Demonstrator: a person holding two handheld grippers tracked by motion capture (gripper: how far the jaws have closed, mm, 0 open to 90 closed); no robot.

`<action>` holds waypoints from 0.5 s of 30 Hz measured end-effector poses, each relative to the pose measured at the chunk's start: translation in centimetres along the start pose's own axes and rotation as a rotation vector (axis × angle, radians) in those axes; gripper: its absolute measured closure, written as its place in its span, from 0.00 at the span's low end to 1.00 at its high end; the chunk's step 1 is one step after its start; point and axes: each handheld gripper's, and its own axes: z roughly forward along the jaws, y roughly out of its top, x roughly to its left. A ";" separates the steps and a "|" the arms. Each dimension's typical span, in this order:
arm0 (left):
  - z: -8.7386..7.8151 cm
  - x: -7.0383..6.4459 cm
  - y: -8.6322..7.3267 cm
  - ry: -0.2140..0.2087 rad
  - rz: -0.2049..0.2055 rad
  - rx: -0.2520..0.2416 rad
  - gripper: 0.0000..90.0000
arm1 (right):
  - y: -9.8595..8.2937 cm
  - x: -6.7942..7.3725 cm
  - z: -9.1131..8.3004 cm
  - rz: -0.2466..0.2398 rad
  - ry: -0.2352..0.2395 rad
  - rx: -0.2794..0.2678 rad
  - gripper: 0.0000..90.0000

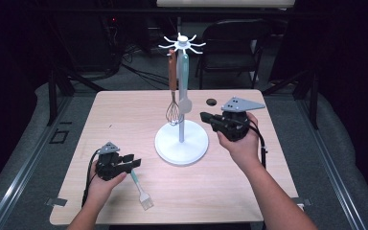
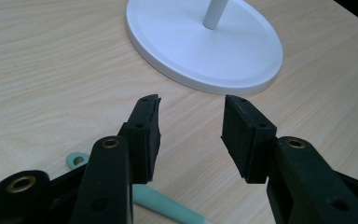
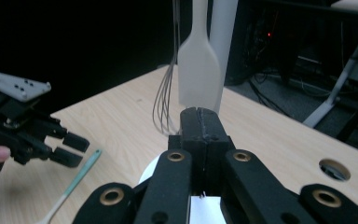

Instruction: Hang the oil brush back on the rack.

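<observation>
Job: hanging utensils on the white rack (image 1: 181,139), as far as the scene reads.
Done: whisk (image 1: 173,111) w/ brown handle and pale spatula (image 1: 185,103) already hang from the hooks at the rack top (image 1: 182,44).
Left: the mint basting brush (image 1: 140,188) lies flat on the table (image 1: 124,115), bristles toward you, handle end up by your left gripper (image 1: 133,162). It's not picked up yet, so about two of three are on, I'd judge.
Left fingers: released, spread wide w/ nothing between them; pads (image 2: 144,135) hover just over the table, brush handle under and behind them.
Right gripper (image 1: 206,116): fingers clenched on each other, nothing in them; held up off the table just right of the rack pole, pointing at the spatula.
High view gives you: the whole layout, i.e. hooks, both hung tools, and the brush's bristle end.
Left gripper view gives you: the hang-hole loop at the brush handle end (image 2: 77,160) and the rack base rim (image 2: 205,84) just ahead of your fingers.
Right gripper view gives you: spatula blade (image 3: 198,74) and whisk wires (image 3: 164,105) close up, plus your left gripper (image 3: 70,148) over the brush handle (image 3: 77,179) farther off.
Next, prob.: drop the left fingers back over the handle and close.
</observation>
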 end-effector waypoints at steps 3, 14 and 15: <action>0.0 0.1 0.0 0.004 -0.002 0.000 0.63 | 1.3 -0.1 0.0 -0.008 0.000 -0.029 1.00; 0.0 0.4 -0.1 0.001 -0.006 0.002 0.63 | 5.9 -0.5 0.4 -0.039 -0.023 -0.089 1.00; -0.1 0.4 -0.1 0.001 -0.005 0.002 0.63 | 6.2 -0.6 0.4 -0.038 -0.026 -0.091 1.00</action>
